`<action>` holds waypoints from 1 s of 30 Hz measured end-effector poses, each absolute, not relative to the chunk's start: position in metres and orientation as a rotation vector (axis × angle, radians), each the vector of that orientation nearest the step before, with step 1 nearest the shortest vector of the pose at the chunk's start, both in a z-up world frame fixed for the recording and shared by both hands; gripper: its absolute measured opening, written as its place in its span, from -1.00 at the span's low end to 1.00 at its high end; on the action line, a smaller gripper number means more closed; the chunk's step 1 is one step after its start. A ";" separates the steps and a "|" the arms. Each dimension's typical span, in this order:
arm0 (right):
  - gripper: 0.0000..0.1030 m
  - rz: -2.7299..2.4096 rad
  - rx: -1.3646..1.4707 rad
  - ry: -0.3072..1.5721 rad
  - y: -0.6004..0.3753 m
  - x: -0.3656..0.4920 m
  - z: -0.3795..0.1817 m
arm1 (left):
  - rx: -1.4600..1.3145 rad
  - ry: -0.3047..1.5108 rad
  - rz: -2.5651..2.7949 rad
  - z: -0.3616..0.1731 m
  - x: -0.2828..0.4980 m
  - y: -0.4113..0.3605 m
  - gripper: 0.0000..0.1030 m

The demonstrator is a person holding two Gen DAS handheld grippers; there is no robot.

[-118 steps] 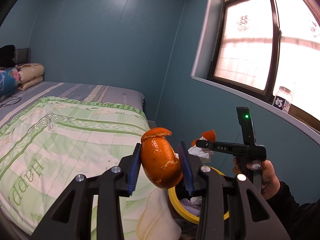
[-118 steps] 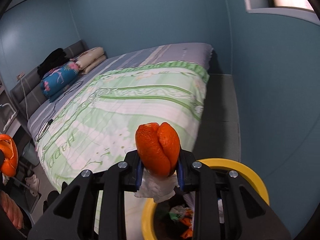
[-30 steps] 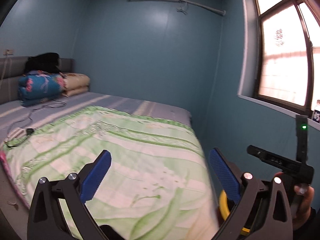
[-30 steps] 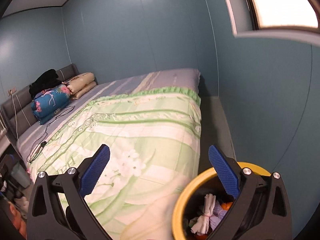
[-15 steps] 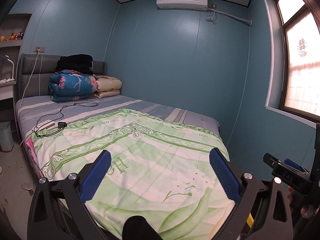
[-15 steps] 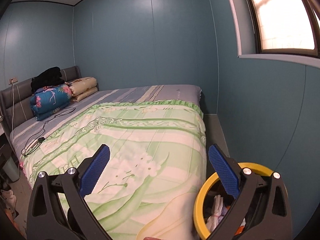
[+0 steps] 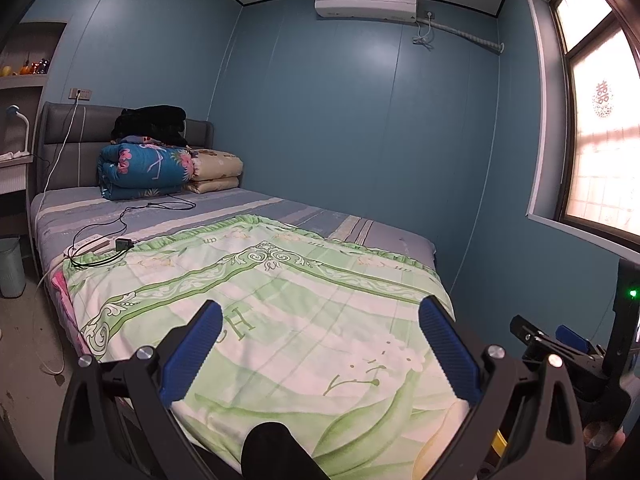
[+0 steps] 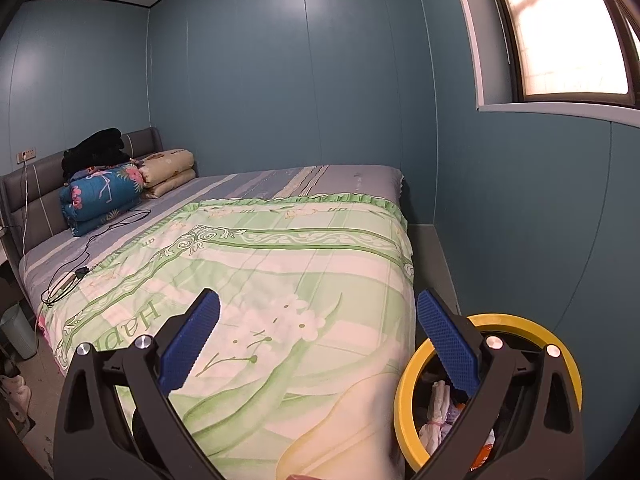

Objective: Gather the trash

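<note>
- Now, in the left wrist view, the left claw [image 7: 320, 348] fills the bottom of the frame. Its two blue pads [image 7: 192, 354] are far apart, and nothing is between them.
- Past it lies the bed [image 7: 248, 280] with a green and white blanket [image 7: 304, 320].
- A blue flowered quilt [image 7: 146, 172] sits rolled up at the middle left, with black clothes [image 7: 150, 124] on top.
- A black cable [image 7: 120, 236] curls on the bed at the left.
- At the lower right edge, part of the right claw [image 7: 576, 344] shows with a small green light. From this side you cannot tell how wide it is.
- An air conditioner [image 7: 366, 2] hangs at the top middle. A window [image 7: 600, 136] glows at the upper right.
- In the right wrist view, the right claw [image 8: 318, 340] is wide open and holds nothing.
- The trash bin [image 8: 404, 400] with a yellow rim is at the lower right, just beside the bed. The right pad [image 8: 450, 344] covers part of it.
- White paper trash [image 8: 434, 420] and something orange lie inside the bin.
</note>
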State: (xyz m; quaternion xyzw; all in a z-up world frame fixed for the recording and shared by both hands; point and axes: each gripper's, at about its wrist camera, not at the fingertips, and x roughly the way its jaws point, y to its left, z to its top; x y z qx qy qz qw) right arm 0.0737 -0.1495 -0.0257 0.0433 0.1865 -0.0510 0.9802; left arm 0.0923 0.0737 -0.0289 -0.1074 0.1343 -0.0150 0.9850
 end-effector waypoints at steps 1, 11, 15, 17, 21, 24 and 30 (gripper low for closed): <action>0.84 -0.103 0.088 0.376 -0.150 0.074 -0.026 | -0.214 0.267 -0.027 -0.029 0.092 0.073 0.84; 0.84 -0.099 0.097 0.390 -0.150 0.075 -0.031 | -0.212 0.266 -0.028 -0.030 0.092 0.073 0.84; 0.84 -0.103 0.101 0.390 -0.152 0.076 -0.032 | -0.213 0.263 -0.033 -0.030 0.090 0.071 0.84; 0.84 -0.103 0.103 0.396 -0.152 0.076 -0.033 | -0.213 0.262 -0.035 -0.029 0.090 0.071 0.84; 0.84 -0.102 0.106 0.405 -0.152 0.077 -0.035 | -0.212 0.261 -0.039 -0.029 0.090 0.070 0.84; 0.84 -0.101 0.111 0.407 -0.153 0.078 -0.036 | -0.212 0.263 -0.039 -0.029 0.090 0.070 0.84; 0.84 -0.102 0.110 0.410 -0.154 0.079 -0.036 | -0.211 0.262 -0.039 -0.029 0.090 0.070 0.84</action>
